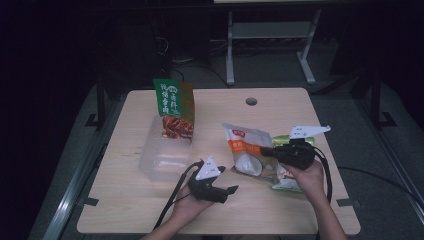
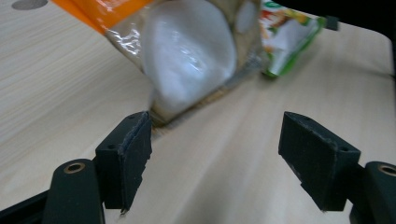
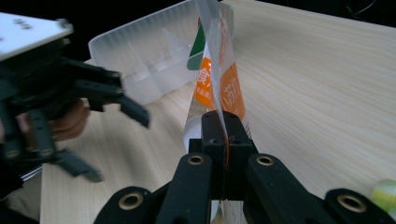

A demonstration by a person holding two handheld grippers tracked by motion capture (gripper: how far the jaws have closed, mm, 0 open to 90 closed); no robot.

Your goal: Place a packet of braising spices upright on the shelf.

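High view — right tongs (image 1: 263, 149) clamped on orange snack bag (image 1: 248, 146); left tongs (image 1: 231, 190) apart, level, pointing right.

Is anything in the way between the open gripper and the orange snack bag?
Nothing visible. The left gripper is open, with bare table between its jaws and the orange snack bag. The right gripper is shut on that bag's edge.

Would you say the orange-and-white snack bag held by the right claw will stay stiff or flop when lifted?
Probably floppy: the orange-and-white snack bag is thin crinkled film, pinched flat at its edge in the right claw. Its bulging white contents likely make the bottom sag and swing. The glossy film may slip.
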